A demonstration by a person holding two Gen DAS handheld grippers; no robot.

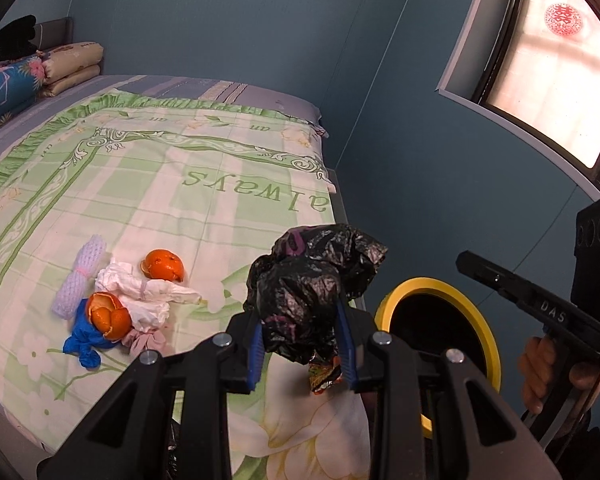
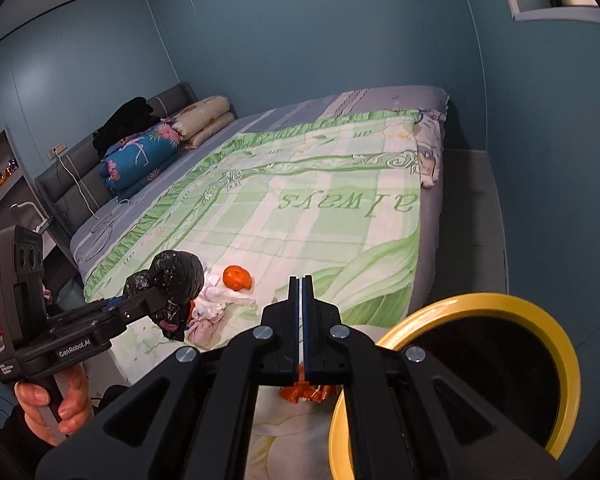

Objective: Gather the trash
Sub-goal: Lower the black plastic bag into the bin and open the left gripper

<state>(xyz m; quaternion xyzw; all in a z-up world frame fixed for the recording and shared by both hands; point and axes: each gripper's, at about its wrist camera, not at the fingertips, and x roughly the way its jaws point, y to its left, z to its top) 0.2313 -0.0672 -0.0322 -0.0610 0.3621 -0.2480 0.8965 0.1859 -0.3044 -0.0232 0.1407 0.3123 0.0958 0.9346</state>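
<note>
My left gripper [image 1: 300, 320] is shut on a crumpled black plastic bag [image 1: 312, 280], held above the bed's near corner; the right wrist view shows the bag [image 2: 178, 276] at its tips. Just right of it stands a bin with a yellow rim [image 1: 428, 284] and a dark inside. My right gripper [image 2: 301, 280] is shut with nothing in it, left of the yellow rim [image 2: 480, 300]. On the quilt lie two orange peels [image 1: 164, 266], white tissue [image 1: 140, 284], a purple foam net [image 1: 80, 276], a blue glove [image 1: 82, 346] and a pink scrap [image 1: 146, 342]. An orange wrapper [image 1: 324, 376] lies under the bag.
The bed carries a green and white quilt [image 1: 180, 208] that reaches the blue wall. Folded bedding [image 2: 148, 152] and a black garment are piled at the headboard. A window [image 1: 560, 72] is high on the right. A grey ledge [image 2: 468, 208] runs beside the bed.
</note>
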